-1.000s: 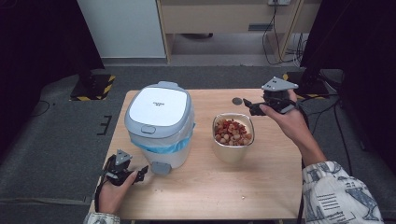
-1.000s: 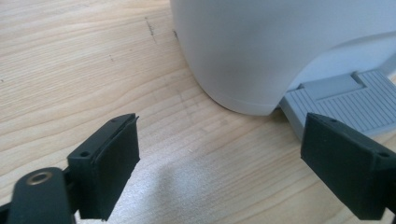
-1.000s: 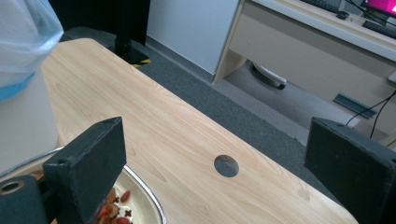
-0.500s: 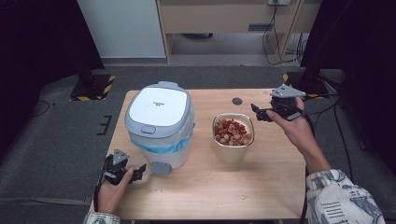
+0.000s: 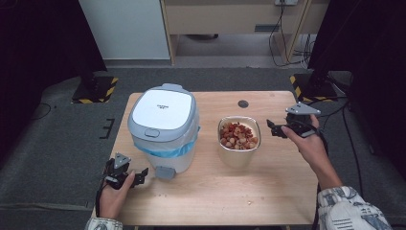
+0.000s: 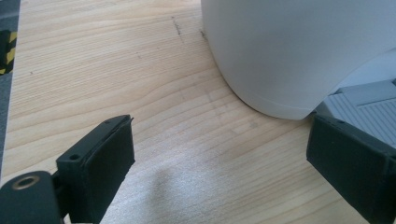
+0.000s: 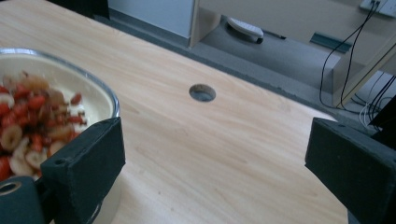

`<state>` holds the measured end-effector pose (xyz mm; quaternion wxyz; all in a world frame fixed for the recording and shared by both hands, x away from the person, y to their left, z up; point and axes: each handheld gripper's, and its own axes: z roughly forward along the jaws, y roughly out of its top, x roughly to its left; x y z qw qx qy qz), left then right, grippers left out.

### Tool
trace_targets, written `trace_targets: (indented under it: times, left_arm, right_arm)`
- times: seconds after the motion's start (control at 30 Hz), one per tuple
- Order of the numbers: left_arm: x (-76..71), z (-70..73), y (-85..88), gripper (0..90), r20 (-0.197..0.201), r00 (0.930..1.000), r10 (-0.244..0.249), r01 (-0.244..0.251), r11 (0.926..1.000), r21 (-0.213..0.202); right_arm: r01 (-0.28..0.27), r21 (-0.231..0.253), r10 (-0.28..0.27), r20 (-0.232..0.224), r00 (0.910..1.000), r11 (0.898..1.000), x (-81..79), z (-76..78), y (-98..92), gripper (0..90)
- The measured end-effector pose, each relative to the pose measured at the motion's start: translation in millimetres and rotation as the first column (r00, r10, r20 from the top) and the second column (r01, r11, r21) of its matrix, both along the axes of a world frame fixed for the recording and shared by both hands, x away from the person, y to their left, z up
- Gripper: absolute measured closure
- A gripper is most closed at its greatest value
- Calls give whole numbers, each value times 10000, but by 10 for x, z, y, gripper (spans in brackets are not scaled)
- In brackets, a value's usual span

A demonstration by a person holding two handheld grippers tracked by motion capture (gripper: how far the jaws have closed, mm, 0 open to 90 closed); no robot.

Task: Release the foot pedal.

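Right gripper (image 5: pixel 274 128) sits just right of the metal bowl (image 5: pixel 239 139), jaws spread wide with nothing between them; in the right gripper view the bowl's rim (image 7: pixel 109 100) lies beside the left-hand jaw, not touching it as far as can be told. The bowl holds a mix of red and pale pieces and stands near the middle of the wooden table (image 5: pixel 268 191), right of the white appliance (image 5: pixel 163 125) and apart from it. The appliance has a closed lid, a blue band around its body and a grey tab (image 5: pixel 164 172) at its base. Left gripper (image 5: pixel 141 175) rests low at the table's near left corner, jaws spread and empty, pointing at the appliance's base; in the left gripper view the white wall (image 6: pixel 289 51) and the grey tab (image 6: pixel 369 100) lie just beyond the jaws. A round hole (image 5: pixel 243 103) lies in the tabletop beyond the bowl.
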<state>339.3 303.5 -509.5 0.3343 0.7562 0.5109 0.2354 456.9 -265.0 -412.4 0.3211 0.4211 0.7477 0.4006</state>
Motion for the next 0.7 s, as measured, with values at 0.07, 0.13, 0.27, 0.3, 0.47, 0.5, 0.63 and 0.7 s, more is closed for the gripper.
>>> trace_targets:
  times: [0.07,0.13,0.27,0.3,0.47,0.5,0.63,0.7]
  left_arm:
    - [3,-8,4,65,-33,10000,12,-12,10000,34]
    - [3,-9,8,65,-28,10000,26,-25,10000,44]
    - [5,-14,16,65,12,10000,74,-74,9999,127]
    - [5,-15,19,65,21,10000,83,-83,9999,138]
    - [5,-23,33,71,72,9999,116,-117,9996,239]
    - [5,-23,36,72,88,9999,128,-130,9996,251]
    - [7,-30,53,72,133,9997,208,-212,9993,318]
    - [9,-32,65,72,158,9996,222,-227,9993,308]
  right_arm:
    - [21,0,-21,-63,10000,10000,-32,-70,-28,51]
    - [90,20,-90,-132,9999,10000,-58,-122,-45,51]
    - [199,75,-197,-311,9993,9998,-127,-246,-75,52]
    - [197,39,-196,-345,9992,9998,-144,-276,-84,53]
    - [277,101,-271,-583,9979,9996,-232,-426,-119,55]
    - [270,139,-261,-648,9976,9995,-249,-455,-125,55]
    - [325,135,-313,-841,9960,9994,-324,-573,-149,58]
    - [448,98,-437,-937,9946,9990,-360,-636,-162,64]
